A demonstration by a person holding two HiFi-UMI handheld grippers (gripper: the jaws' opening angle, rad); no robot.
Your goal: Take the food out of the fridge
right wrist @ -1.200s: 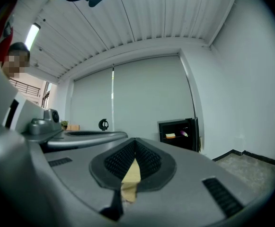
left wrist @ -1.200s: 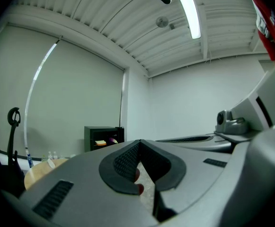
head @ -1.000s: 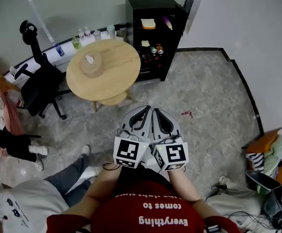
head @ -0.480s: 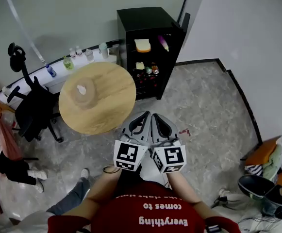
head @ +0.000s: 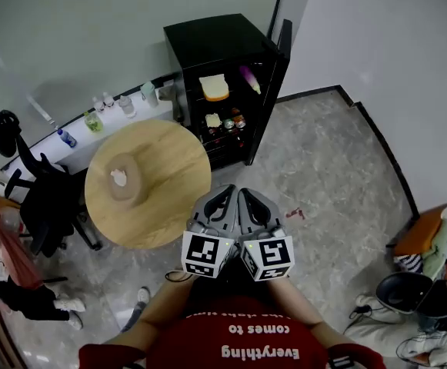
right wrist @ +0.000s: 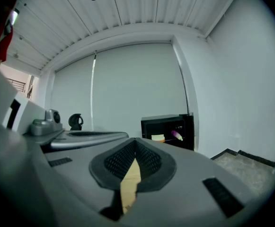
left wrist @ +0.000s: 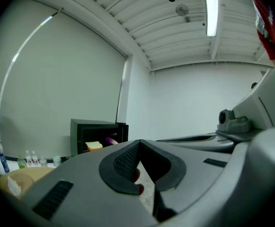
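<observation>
The food is in the fridge [head: 208, 41], whose door [head: 283, 52] stands open. A sandwich [head: 214, 88] and a purple thing [head: 249, 78] lie on its top shelf, with small jars [head: 229, 121] on the shelf below. The fridge stands in the room's corner on a grey stone floor [head: 323, 175]. A round wooden table [head: 161, 198] is just beside it, and bottles [head: 123, 104] line the wall to its left. Well short of the fridge, the left gripper [head: 225, 194] and right gripper [head: 248, 195] are side by side, both clenched and empty.

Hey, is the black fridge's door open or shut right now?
Open: the fridge door is swung out to the side, and the sandwich inside is in plain view.
</observation>
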